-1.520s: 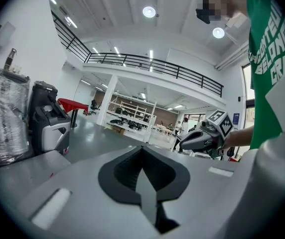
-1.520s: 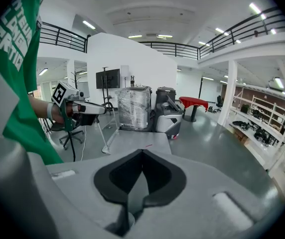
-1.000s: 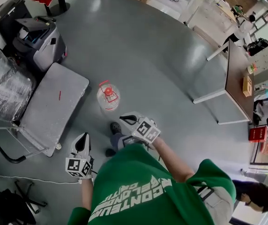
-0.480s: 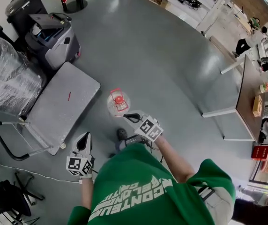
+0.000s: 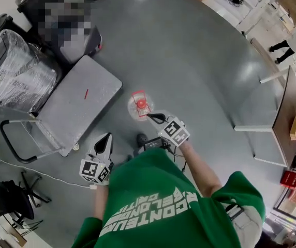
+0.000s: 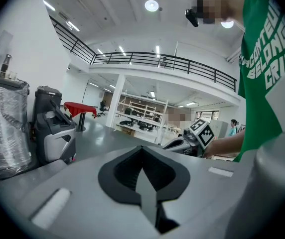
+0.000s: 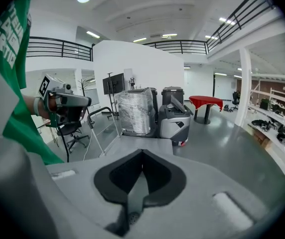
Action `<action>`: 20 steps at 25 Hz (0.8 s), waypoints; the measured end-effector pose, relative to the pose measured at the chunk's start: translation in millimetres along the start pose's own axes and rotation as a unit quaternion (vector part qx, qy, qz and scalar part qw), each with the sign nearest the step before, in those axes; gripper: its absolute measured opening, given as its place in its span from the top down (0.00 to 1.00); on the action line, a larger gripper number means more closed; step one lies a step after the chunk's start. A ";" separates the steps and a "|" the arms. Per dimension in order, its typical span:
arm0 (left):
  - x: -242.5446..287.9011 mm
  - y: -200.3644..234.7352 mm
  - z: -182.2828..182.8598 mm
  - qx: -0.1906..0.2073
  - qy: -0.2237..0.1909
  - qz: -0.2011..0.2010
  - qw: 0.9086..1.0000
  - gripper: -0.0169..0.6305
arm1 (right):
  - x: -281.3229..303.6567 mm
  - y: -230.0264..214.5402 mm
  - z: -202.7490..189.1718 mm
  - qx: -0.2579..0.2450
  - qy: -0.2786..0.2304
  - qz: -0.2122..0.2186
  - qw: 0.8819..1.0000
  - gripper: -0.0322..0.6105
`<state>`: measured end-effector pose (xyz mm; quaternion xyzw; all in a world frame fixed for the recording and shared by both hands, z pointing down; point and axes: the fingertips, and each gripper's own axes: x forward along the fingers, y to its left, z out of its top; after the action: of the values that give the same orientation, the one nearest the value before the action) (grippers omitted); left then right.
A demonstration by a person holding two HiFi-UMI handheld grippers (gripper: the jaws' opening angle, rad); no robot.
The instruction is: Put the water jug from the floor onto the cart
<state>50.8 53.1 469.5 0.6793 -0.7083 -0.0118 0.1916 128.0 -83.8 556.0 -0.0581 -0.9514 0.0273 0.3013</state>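
Note:
The water jug, clear with a red cap and red handle, stands upright on the grey floor in the head view. Just left of it lies the cart, a flat grey platform with a tube handle at its near-left end. My right gripper is shut and empty, its tip just short of the jug's near side. My left gripper is shut and empty too, hanging off the cart's near-right corner. The jug is in neither gripper view. The right gripper view looks over the cart's deck.
A plastic-wrapped bundle and a grey machine stand beyond the cart's left side. A black office chair and a white cable lie at the near left. Tables stand at the right. My shoe is near the jug.
Both grippers have moved forward, and the right gripper's tip has closed in on the jug. The jug and cart stand where they were.

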 end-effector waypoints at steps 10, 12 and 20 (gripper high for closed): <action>4.0 10.5 -8.0 -0.023 0.011 -0.002 1.000 0.96 | 23.9 -33.4 -14.5 0.025 0.020 -0.027 0.999 0.96; 6.0 14.0 -8.5 -0.024 0.016 -0.008 1.000 0.96 | 30.5 -40.0 -21.5 0.034 0.023 -0.034 0.999 0.96; 23.7 22.9 -9.0 -0.018 0.044 -0.048 0.998 0.96 | 59.0 -59.4 -51.2 0.062 0.051 -0.036 0.996 0.96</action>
<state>31.4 34.2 490.3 0.7090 -0.6651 -0.0038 0.2342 104.0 -134.4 636.6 -0.0062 -0.9328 0.0720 0.3531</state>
